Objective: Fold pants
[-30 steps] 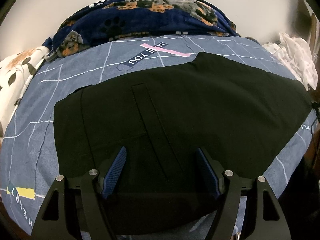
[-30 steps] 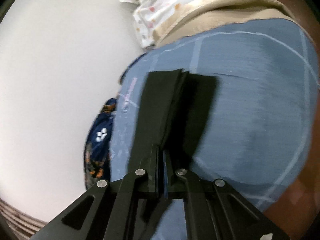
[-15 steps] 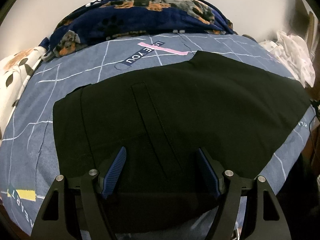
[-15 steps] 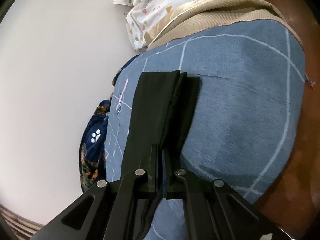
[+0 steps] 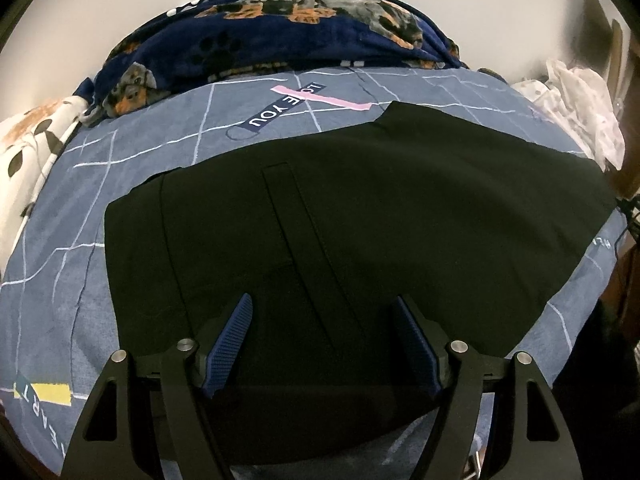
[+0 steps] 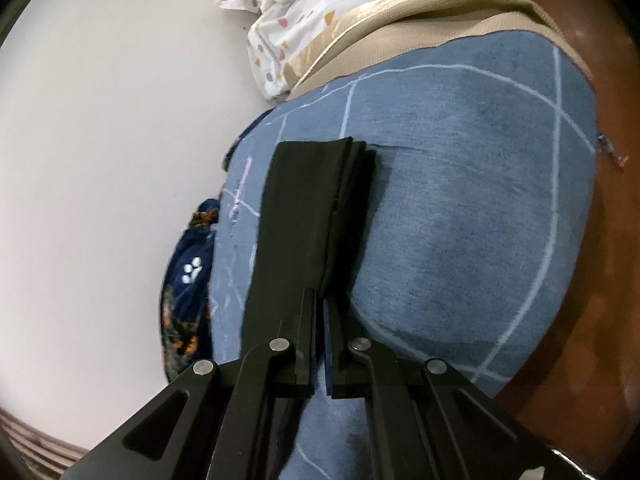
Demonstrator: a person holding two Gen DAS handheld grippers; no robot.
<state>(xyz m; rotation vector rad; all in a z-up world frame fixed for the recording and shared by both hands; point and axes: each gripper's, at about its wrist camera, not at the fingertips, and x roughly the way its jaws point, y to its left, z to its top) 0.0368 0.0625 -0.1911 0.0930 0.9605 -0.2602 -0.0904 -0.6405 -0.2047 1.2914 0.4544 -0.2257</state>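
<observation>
Black pants (image 5: 360, 216) lie flat on a blue bedsheet (image 5: 160, 136), waistband at the left, legs running right. My left gripper (image 5: 324, 312) is open, its blue-padded fingers (image 5: 234, 336) spread just above the pants near the near edge, holding nothing. In the right wrist view my right gripper (image 6: 322, 296) is shut on the edge of the black pant legs (image 6: 304, 208), which stretch away from it as a narrow strip ending in stacked hems.
A dark blue dog-print blanket (image 5: 280, 32) lies heaped at the far side against the wall. A white patterned cloth (image 5: 576, 108) sits at the right end and a white leaf-print pillow (image 5: 28, 152) at the left. The brown floor (image 6: 600, 260) lies past the bed edge.
The right gripper, still shut on the pant legs, has shifted, so the strip sits further right in its view. The left view is almost unchanged.
</observation>
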